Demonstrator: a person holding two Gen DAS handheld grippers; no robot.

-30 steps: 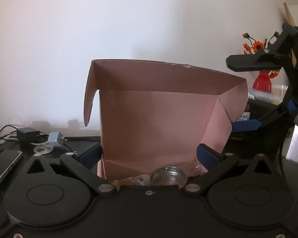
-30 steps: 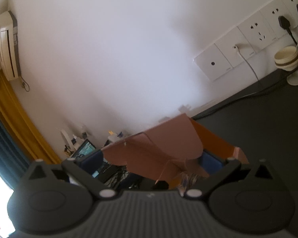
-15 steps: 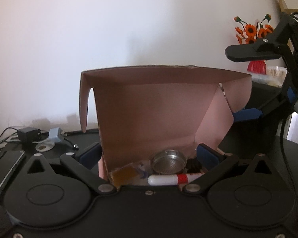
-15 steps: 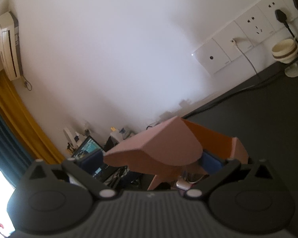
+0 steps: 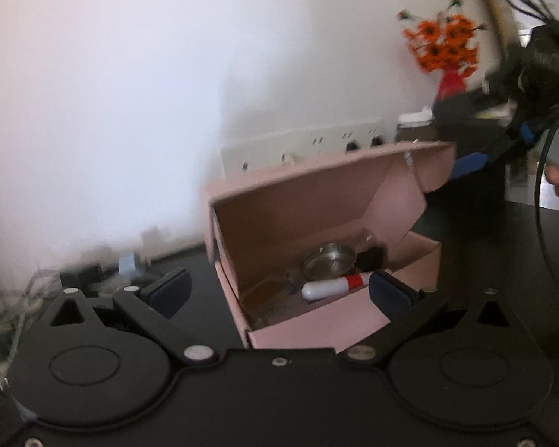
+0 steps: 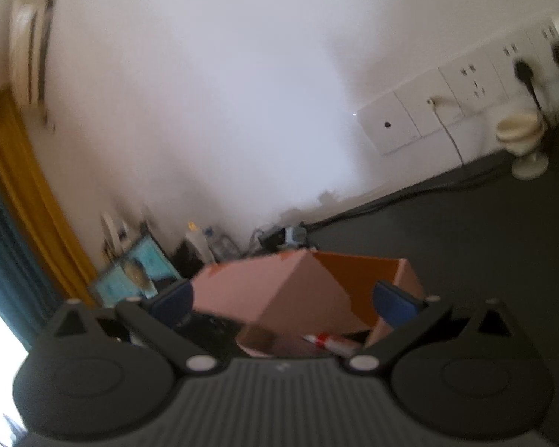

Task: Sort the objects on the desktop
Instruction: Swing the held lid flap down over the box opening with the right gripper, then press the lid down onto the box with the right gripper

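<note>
A pink cardboard box (image 5: 316,246) sits on a dark bench (image 5: 484,246), its lid flap half lowered over the opening. Inside, on the box floor, lie a white tube with a red band (image 5: 333,286), a round metal strainer dish (image 5: 329,263) just behind it, a small black item (image 5: 370,259) to the right of the dish, and something amber and flat (image 5: 264,294) to the left; blur makes that last one hard to name.

The left tool (image 5: 279,292) has its fingers spread wide and holds nothing. Its right blue pad overlaps the box's front right corner in the left wrist view; its left pad is off to the left of the box, clear of it.

The right tool (image 6: 285,300) is also spread wide and empty, with the box lid directly ahead of it between its two pads. In the left wrist view it appears at upper right, one blue pad just beside the lid's right edge; whether it touches is unclear.

Behind the box, a strip of wall sockets (image 5: 305,145) runs along the white wall. Orange flowers in a red vase (image 5: 447,56) stand further right. A small cream desk fan (image 6: 521,141) sits on the bench by the sockets. Cables and a black charger (image 5: 82,273) crowd the bench's left side.
</note>
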